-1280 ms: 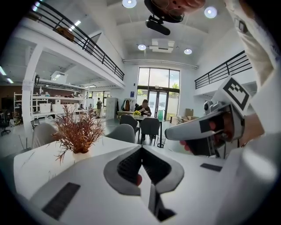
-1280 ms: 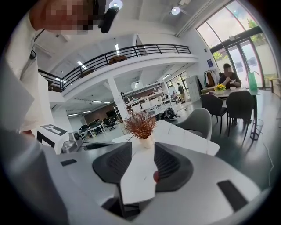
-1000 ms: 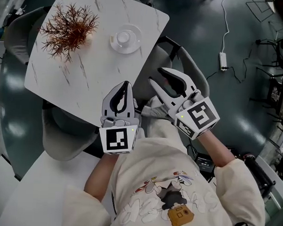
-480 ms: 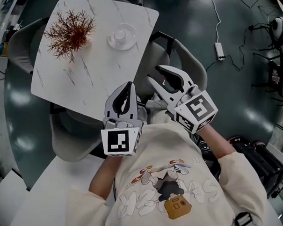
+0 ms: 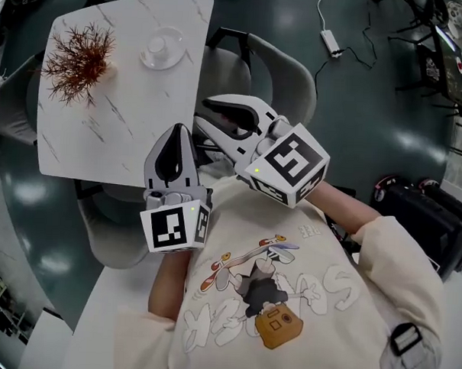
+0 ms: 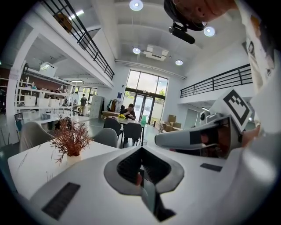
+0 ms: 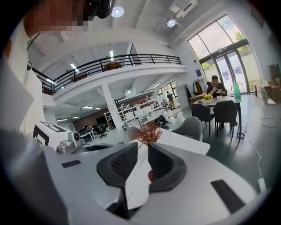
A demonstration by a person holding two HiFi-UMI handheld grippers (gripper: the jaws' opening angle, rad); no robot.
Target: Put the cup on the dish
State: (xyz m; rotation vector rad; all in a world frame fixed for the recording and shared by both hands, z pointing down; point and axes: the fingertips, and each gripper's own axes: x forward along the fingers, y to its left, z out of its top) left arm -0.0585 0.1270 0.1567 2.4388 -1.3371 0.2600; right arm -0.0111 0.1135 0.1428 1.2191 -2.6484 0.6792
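A small pale cup (image 5: 158,42) stands on a round white dish (image 5: 174,57) at the far edge of the white marble table (image 5: 119,114). Both grippers hang near my chest, short of the table and apart from the cup. My left gripper (image 5: 178,129) (image 6: 141,151) is shut with nothing in it. My right gripper (image 5: 202,114) (image 7: 141,147) has its jaws closing, a gap still between them and nothing in it. Neither gripper view shows the cup.
A dried red plant (image 5: 77,57) (image 6: 70,140) (image 7: 149,132) stands on the table left of the dish. Grey chairs (image 5: 267,67) ring the table. A power strip (image 5: 331,42) with cables lies on the dark floor, and a black case (image 5: 428,219) sits at the right.
The head view has swung, so the table now sits further left in the picture. Both grippers have stayed by my chest. The right jaws stand narrower than before.
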